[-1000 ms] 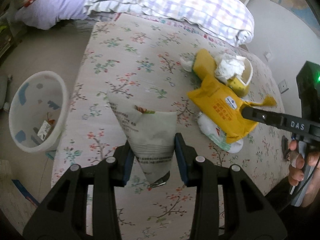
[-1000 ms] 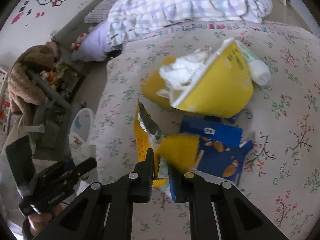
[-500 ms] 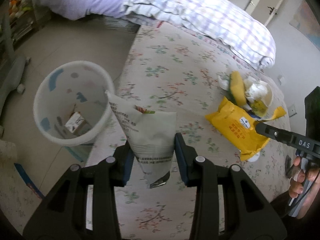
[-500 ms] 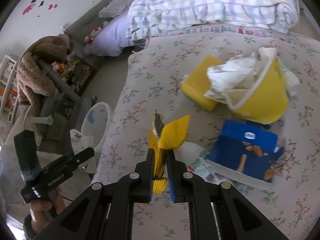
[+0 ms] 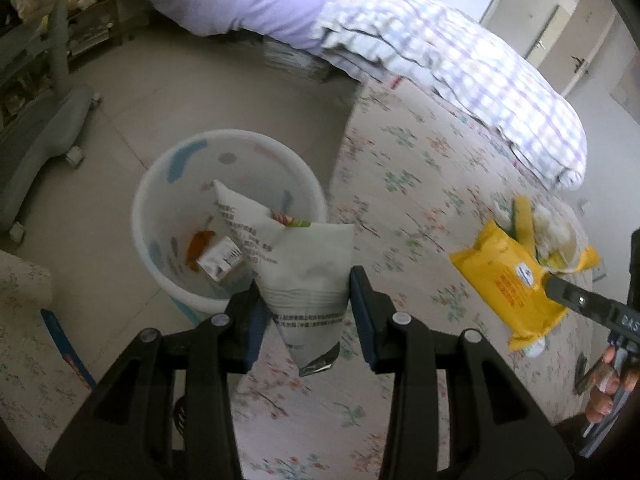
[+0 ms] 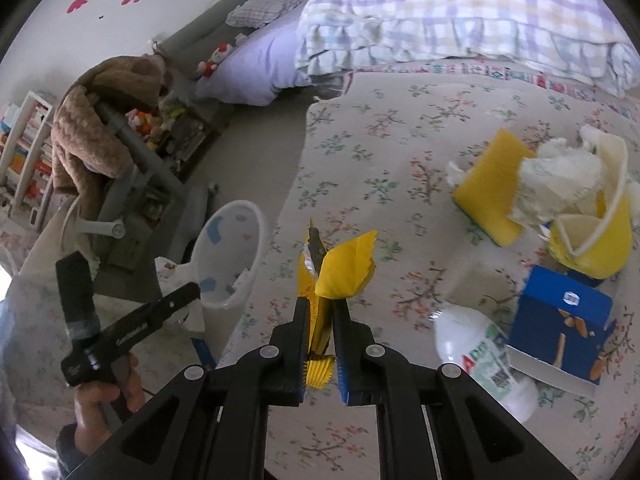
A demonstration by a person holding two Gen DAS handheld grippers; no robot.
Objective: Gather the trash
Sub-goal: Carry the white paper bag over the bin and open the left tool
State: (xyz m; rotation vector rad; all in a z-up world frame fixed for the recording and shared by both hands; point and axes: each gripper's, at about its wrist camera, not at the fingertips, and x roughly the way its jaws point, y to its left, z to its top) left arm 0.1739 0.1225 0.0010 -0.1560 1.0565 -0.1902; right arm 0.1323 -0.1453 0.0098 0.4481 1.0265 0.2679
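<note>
Swung since a second ago from over the bed, left tool [image 5: 306, 300] clenches a grey-white printed plastic pouch [image 5: 296, 264] ahead, above the white round plastic bin [image 5: 160, 184]. Right tool [image 6: 320, 320] grips a yellow foil wrapper [image 6: 340, 268]. Releasing early could drop the pouch outside the rim.

Soft daylight — fisheye warp, motion-blurred.
</note>
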